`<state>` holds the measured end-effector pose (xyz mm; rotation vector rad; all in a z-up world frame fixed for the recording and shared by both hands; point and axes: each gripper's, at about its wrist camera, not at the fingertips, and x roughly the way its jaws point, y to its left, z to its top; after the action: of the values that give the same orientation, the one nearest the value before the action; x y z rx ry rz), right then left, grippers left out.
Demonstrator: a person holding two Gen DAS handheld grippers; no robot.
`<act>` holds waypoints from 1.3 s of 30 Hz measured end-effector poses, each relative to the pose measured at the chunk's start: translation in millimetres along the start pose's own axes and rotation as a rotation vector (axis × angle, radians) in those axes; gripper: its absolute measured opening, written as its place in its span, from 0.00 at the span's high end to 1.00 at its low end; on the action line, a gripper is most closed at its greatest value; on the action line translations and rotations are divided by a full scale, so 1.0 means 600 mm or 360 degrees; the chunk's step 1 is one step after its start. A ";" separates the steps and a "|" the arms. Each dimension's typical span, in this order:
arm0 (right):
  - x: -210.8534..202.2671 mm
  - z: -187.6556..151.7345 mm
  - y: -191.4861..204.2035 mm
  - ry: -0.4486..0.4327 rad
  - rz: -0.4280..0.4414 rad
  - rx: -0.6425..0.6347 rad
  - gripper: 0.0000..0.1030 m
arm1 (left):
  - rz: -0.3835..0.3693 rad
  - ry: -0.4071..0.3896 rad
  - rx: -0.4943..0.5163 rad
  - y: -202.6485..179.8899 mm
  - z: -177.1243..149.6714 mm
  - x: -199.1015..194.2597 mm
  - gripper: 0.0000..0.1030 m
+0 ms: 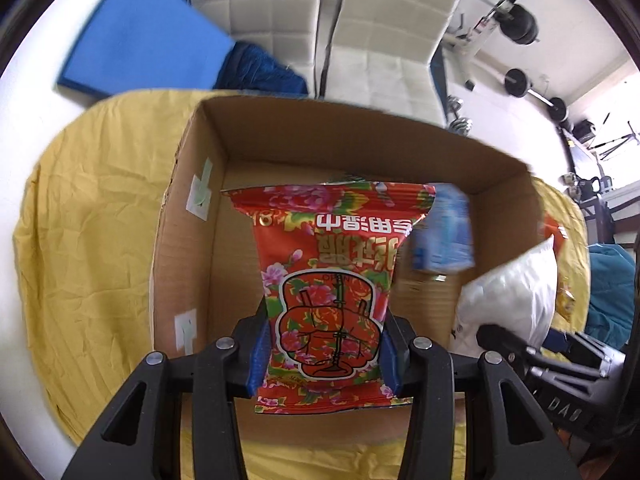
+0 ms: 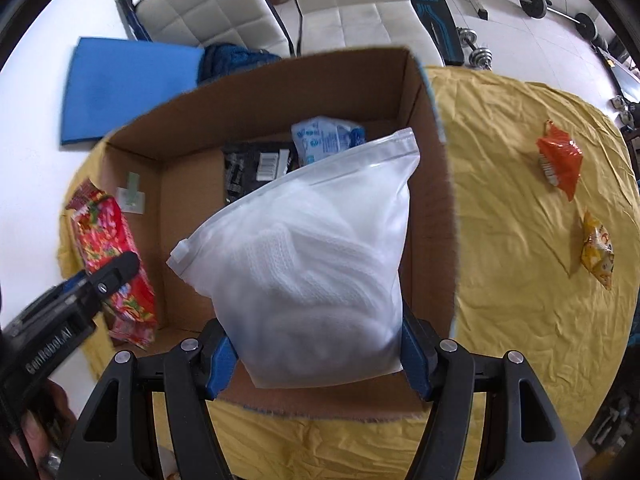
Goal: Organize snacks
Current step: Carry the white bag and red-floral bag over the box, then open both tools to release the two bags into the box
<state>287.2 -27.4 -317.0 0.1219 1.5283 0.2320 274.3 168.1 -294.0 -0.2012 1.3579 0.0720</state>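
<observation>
My left gripper (image 1: 324,354) is shut on a red floral snack bag (image 1: 328,280), held over the near edge of an open cardboard box (image 1: 184,216). My right gripper (image 2: 316,350) is shut on a white zip bag (image 2: 312,256) with white contents, held above the same cardboard box (image 2: 430,200). Inside the box lie a blue-white packet (image 2: 324,138) and a black packet (image 2: 252,170). The red floral snack bag (image 2: 112,256) and the left gripper (image 2: 100,284) show at the left of the right wrist view. The white zip bag (image 1: 516,300) shows at the right of the left wrist view.
The box sits on a round table under a yellow cloth (image 2: 520,240). An orange snack packet (image 2: 560,160) and a yellow snack packet (image 2: 598,250) lie on the cloth to the right. A blue mat (image 2: 124,88), white chairs (image 2: 352,8) and weights (image 2: 560,8) stand beyond the table.
</observation>
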 end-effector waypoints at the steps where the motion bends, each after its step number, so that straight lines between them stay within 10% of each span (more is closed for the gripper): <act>1: 0.014 0.004 0.004 0.0019 -0.0017 0.0007 0.32 | -0.0002 0.0031 -0.0005 0.009 0.008 0.017 0.60; 20: 0.175 0.038 0.020 0.0250 -0.0263 0.0017 0.28 | 0.0041 0.0345 0.0152 0.000 0.113 0.212 0.58; 39: 0.117 0.044 0.041 0.0167 -0.0228 0.0026 0.11 | 0.0066 0.0239 0.0101 -0.005 0.072 0.116 0.55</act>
<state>313.4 13.9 -379.1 0.0131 1.6357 0.1135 331.1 168.6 -352.8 -0.1269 1.5123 0.0494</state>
